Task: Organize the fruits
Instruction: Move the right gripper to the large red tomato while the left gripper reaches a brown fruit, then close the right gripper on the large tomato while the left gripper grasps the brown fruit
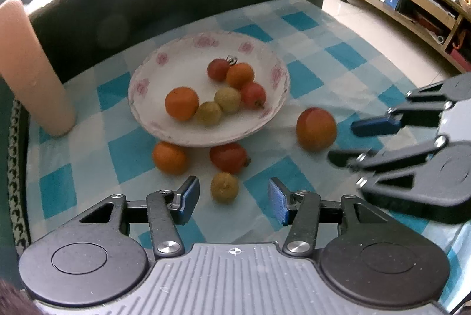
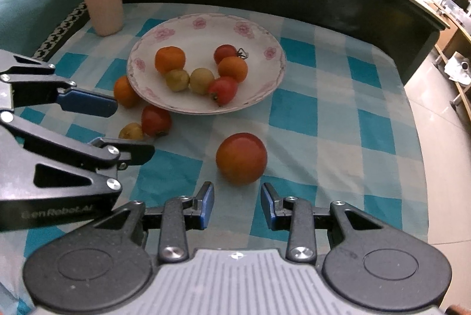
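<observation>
Left gripper (image 1: 233, 201) apart, empty, poised just short of yellow fruit (image 1: 224, 187) on cloth (image 1: 338, 73) before plate (image 1: 147, 114). Right gripper (image 2: 237, 206) apart too, nearest big tomato (image 2: 241, 158), straight ahead.

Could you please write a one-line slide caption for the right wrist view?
Open right gripper faces a large orange-red fruit on the checked cloth, near a plate holding six fruits.
</observation>
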